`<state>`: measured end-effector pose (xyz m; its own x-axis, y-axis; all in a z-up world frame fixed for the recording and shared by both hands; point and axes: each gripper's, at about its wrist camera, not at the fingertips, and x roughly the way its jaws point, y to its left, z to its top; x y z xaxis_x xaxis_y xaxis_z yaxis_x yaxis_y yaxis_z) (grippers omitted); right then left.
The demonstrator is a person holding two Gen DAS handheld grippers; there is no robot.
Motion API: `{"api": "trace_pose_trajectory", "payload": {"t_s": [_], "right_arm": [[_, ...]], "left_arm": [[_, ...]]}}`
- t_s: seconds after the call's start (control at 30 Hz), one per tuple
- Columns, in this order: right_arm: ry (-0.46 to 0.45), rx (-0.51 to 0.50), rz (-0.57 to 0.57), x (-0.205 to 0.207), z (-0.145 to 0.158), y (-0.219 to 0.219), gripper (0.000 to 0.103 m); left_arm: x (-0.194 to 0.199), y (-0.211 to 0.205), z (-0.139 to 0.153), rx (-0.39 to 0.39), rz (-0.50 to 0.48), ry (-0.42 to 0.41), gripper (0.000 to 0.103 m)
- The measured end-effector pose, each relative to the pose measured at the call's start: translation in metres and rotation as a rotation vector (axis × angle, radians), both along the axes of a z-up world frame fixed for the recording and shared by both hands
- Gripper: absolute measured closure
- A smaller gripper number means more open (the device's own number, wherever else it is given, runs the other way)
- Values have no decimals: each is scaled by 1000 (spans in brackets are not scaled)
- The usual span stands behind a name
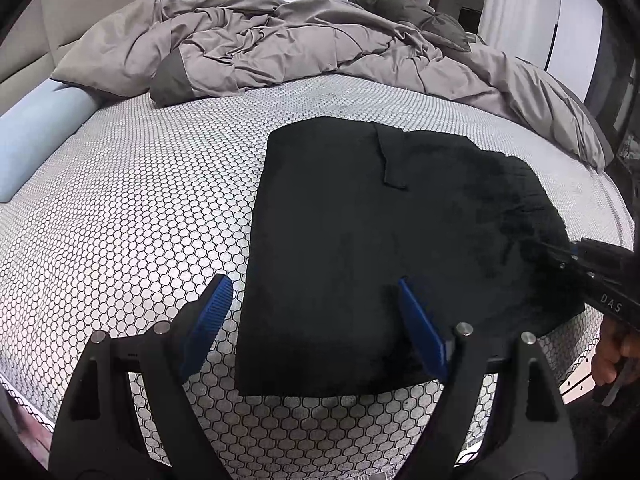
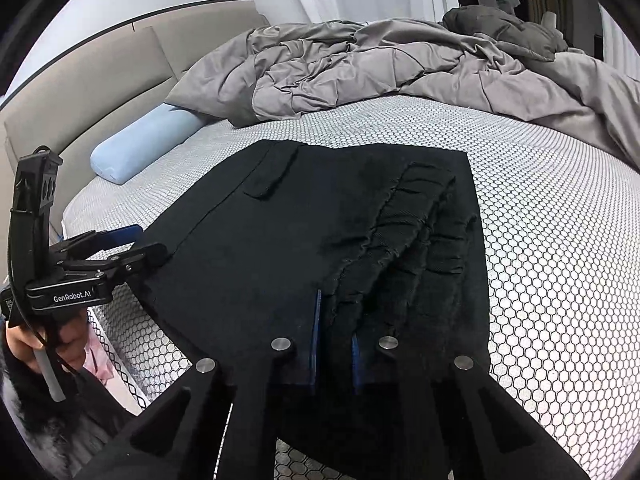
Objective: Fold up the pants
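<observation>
The right claw [image 2: 334,344] is clamped narrow on the gathered waistband edge of the black pants [image 2: 320,240], with a ridge of dark cloth pinched between its blue pads at the near edge of the bed. The left claw [image 1: 316,320] stands wide, holding nothing; one blue pad hangs over the bare mattress [image 1: 120,200], the other over the near left part of the garment, neither plainly pressing on cloth. The pants lie already doubled into a compact block on the honeycomb-patterned mattress, near the front edge, with a pocket flap [image 1: 390,160] showing on the far part. From the right claw the block extends forward and to the left; its longer side appears to run away from the person toward the crumpled grey duvet [image 1: 260,44] at the back, well apart from it. A pale blue bolster pillow [image 2: 140,140] lies at the left by the headboard, clear of the work. Judgement: the right hand holds the waistband side, and the left claw is nearest the opposite near corner, which it has not yet taken. The coming fold likely turns on carrying the gripped edge across the block, and the thick gathered layers may slip or spread unevenly.
</observation>
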<state>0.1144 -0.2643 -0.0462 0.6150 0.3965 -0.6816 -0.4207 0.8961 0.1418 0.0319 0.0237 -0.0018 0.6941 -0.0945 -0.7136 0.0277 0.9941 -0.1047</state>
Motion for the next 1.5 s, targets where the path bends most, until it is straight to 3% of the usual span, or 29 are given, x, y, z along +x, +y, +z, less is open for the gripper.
{"api": "trace_pose_trajectory", "payload": {"t_s": [0.4,0.67,0.87,0.97,1.03,1.13,1.3,1.5], "right_arm": [[-86,36,9,-19,29,-7,92],[-93,3,8,-24,28,-9,92],[11,-126,-13,-11,1,-6,84],[4,-97,4,-17,6,-10,75],[25,-17,31,-21,14,-18,71],[31,47,23,-19,19,-29,71],[66,65,-8,-5,13,-32,71],[79,118,42,0,9,-26,68]], "left_arm": [[4,-5,-3,9,-4,6,22],[6,-9,-3,20,-13,0,21],[9,-19,-1,84,11,-2,21],[4,-27,5,115,9,-33,21],[2,-32,7,142,7,-39,21],[-2,-37,8,176,-1,-51,21],[-8,-42,9,175,-19,-54,21],[-11,-39,8,161,-33,-45,21]]}}
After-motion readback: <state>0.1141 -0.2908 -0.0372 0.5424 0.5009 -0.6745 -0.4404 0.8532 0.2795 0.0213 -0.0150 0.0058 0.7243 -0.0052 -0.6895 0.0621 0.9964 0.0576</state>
